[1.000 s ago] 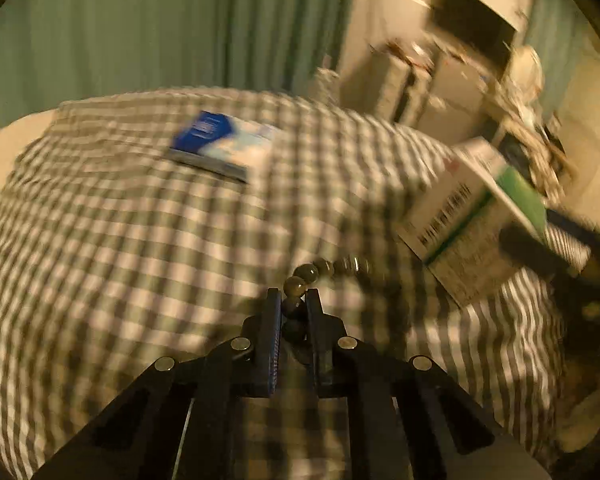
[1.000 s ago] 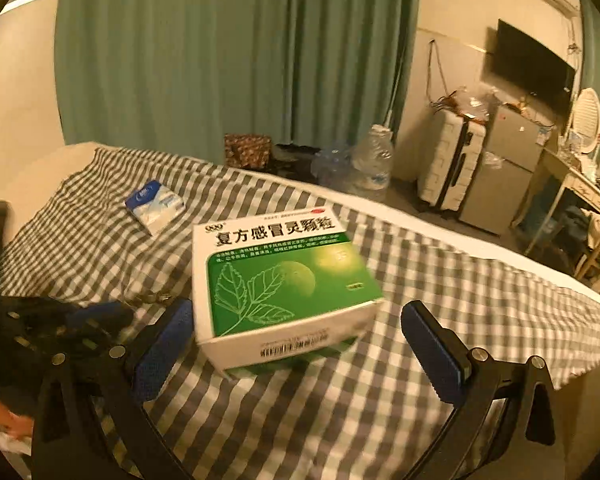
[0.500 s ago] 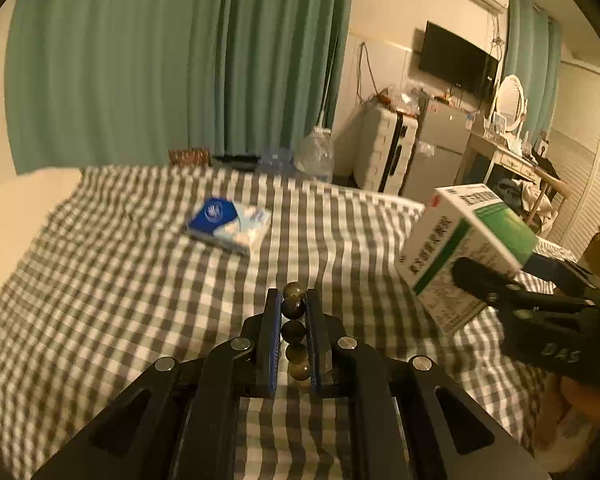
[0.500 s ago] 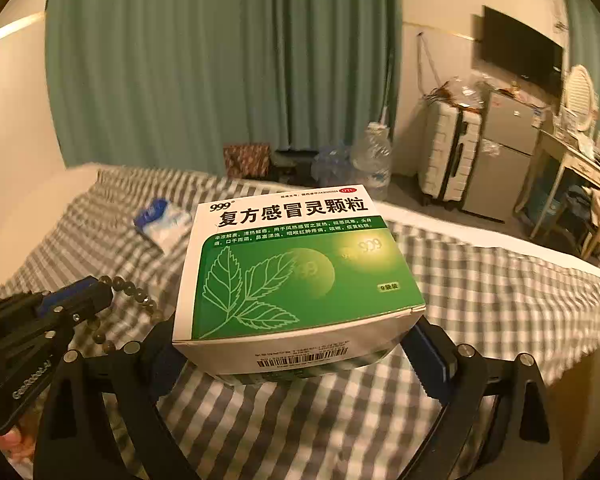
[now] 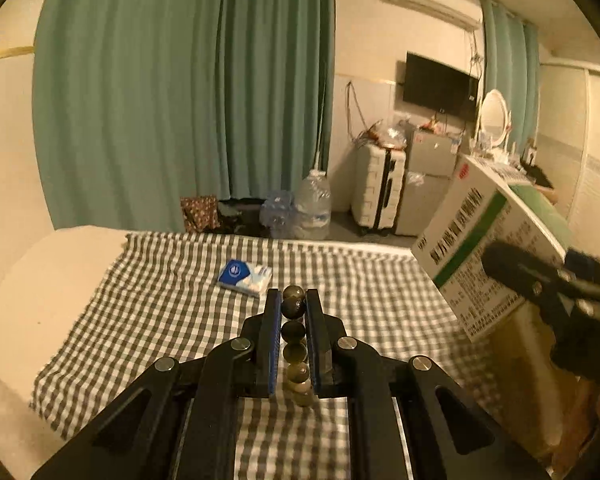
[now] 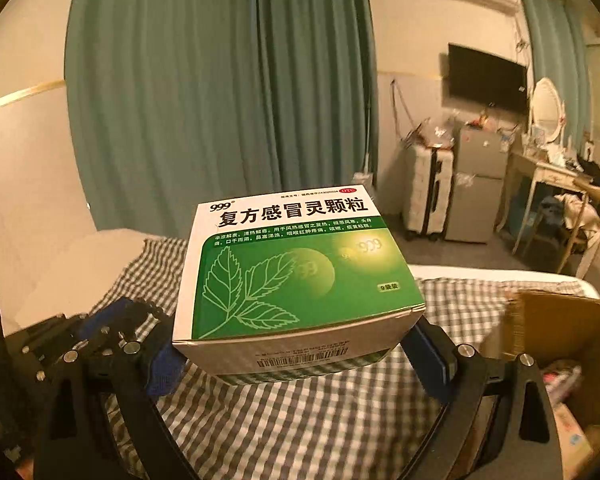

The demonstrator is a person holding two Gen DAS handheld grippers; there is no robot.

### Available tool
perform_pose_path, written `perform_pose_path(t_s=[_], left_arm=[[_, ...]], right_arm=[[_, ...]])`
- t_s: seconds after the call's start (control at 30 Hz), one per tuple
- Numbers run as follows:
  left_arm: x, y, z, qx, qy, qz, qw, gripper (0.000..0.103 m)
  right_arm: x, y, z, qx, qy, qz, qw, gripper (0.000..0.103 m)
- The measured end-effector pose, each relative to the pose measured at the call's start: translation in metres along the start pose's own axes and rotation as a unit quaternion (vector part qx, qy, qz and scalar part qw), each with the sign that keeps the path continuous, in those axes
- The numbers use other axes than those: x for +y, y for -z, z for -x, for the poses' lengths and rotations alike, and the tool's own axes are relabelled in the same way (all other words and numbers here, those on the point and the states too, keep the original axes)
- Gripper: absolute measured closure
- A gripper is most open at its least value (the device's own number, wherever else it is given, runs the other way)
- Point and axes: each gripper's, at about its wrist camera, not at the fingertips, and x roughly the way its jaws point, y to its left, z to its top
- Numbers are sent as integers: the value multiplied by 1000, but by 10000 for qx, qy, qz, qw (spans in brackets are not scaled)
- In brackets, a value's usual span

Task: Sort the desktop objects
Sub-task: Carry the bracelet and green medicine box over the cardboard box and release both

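- Bead bracelet [image 5: 294,336]: pinched between the nearly closed jaws of the left gripper [image 5: 292,300], held clear above the checked cloth [image 5: 160,320]. Several beads sit stacked in the gap; the lower part of the strand hangs out of sight behind the gripper body.
- Medicine box [image 6: 296,276]: clamped across its width by the right gripper [image 6: 296,354], jaws spread wide, blue pads pressing both side walls. The box is lifted off the cloth, green face up and tilted slightly.
- Tissue pack [image 5: 245,278]: lying on the cloth, beyond the left gripper's tips, not yet collected.
- Cardboard carton [image 6: 560,344]: open, at the right edge of the cloth in the right wrist view; judged the likely destination.
- Risk, bracelet: round beads offer little contact area. A jolt or fast swing could roll them out of the pinch, and the hanging strand could snag on the carton rim.
- Risk, box: the grip is near the lower front edge. Thin card walls may buckle, letting the box pivot or slide forward.
- Risk, collision: both grippers are close together, the left one visible just beside the box. Converging on the carton at once could knock either load loose.
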Motion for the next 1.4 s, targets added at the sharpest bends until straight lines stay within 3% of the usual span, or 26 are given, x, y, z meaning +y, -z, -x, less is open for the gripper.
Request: perform_pose_path(t_s=[0.17, 0.3, 0.47, 0.6, 0.87, 1.1, 1.3, 1.4], left_arm=[[-11, -13, 57, -275, 159, -12, 9995, 92], [-24, -14, 95, -494, 108, -294, 9983, 92], [-33, -18, 117, -382, 195, -191, 9989, 92], [-55, -30, 134, -452, 425, -207, 9979, 92], [-143, -59, 154, -486, 1219, -531, 9899, 92], [-232, -61, 136, -268, 1750, -870, 9803, 92], [-281, -23, 81, 311, 1901, -1041, 9757, 92], [-293, -5, 54, 592, 1798, -1099, 9758, 84]], right_arm=[[-7, -3, 60, -125, 176, 78, 9997, 9], [-16, -3, 108, -210, 232, 149, 9994, 9], [-39, -5, 157, -389, 393, 115, 9984, 9], [-67, -5, 190, -523, 584, 83, 9969, 9], [-154, 4, 217, -514, 1178, -591, 9899, 9], [-203, 20, 213, -222, 1645, -526, 9847, 9], [-239, 42, 190, 180, 1388, -785, 9870, 8], [-251, 55, 171, 381, 1241, -883, 9876, 7]])
